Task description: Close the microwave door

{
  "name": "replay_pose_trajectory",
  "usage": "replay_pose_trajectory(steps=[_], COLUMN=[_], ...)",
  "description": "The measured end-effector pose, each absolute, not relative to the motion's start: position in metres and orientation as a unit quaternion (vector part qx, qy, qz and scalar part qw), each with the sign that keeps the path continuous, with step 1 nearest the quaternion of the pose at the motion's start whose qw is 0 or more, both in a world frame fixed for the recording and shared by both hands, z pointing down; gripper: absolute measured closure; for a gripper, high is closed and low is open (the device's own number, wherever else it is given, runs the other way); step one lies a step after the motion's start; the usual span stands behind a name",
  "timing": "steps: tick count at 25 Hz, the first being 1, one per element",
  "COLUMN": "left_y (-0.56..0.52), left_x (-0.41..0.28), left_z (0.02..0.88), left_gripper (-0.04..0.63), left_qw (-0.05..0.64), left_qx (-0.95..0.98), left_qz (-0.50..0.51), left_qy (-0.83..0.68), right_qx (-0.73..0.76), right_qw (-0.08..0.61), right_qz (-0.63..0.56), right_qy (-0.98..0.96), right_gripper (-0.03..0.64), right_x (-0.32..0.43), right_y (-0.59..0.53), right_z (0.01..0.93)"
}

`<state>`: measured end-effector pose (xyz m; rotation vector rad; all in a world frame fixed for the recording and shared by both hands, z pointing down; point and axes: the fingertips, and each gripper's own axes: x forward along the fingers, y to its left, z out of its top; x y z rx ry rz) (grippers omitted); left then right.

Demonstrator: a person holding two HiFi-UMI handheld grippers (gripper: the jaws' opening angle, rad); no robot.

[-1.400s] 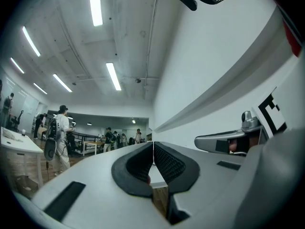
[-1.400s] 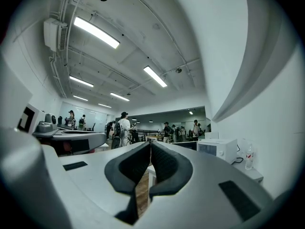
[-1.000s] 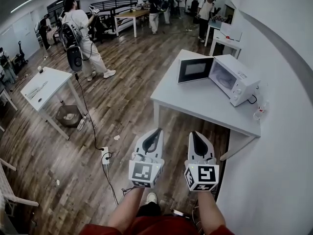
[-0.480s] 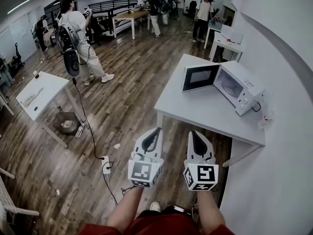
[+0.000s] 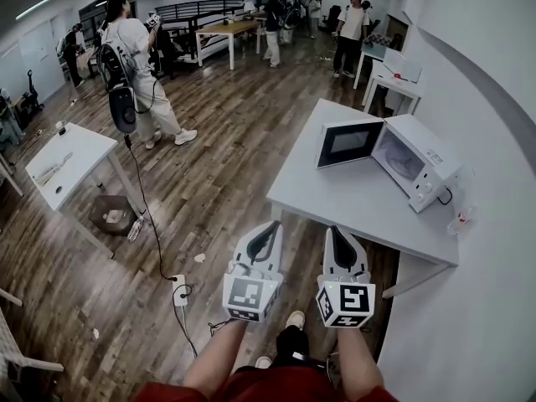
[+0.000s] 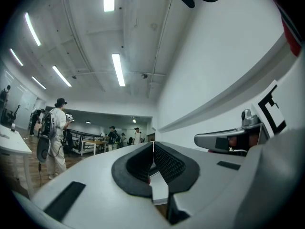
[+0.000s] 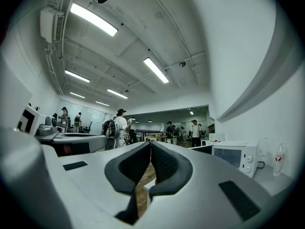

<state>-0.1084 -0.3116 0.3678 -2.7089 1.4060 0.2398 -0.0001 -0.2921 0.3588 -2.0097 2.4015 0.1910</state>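
Microwave (image 5: pixel 416 164) on a white table (image 5: pixel 335 199) against the right-hand wall, well ahead of both grippers, with its door (image 5: pixel 349 142) swung wide open at the left of the cavity, dark window facing back toward the camera. Low above the wood floor (image 5: pixel 226 166), left gripper (image 5: pixel 272 224) with jaws pressed together, nothing between them. Just beside it, right gripper (image 5: pixel 336 229), jaws likewise closed and empty, aimed toward the near table edge. Off to the left, a smaller white table (image 5: pixel 67 153); beyond that, a standing person with a backpack (image 5: pixel 134 65). On the floor left of the grippers, a power strip (image 5: pixel 179 290) with its cable.
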Motion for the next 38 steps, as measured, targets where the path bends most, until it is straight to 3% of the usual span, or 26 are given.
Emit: replay_pose_trajectory(steps=[24, 38], left_y=[-0.54, -0.622], left_x=[0.048, 0.092], left_z=[0.359, 0.375], left_gripper=[0.566, 0.566], left_qw=[0.041, 0.047], left_qx=[-0.89, -0.897], left_qz=[0.072, 0.067], left_qy=[0.448, 0.435], right_qx=[-0.649, -0.655], right_qw=[0.011, 0.017], right_qz=[0.048, 0.036], right_qy=[0.759, 0.755], right_gripper=[0.594, 0.594], right_x=[0.159, 0.204], right_y=[-0.519, -0.601], right_z=[0.355, 0.379])
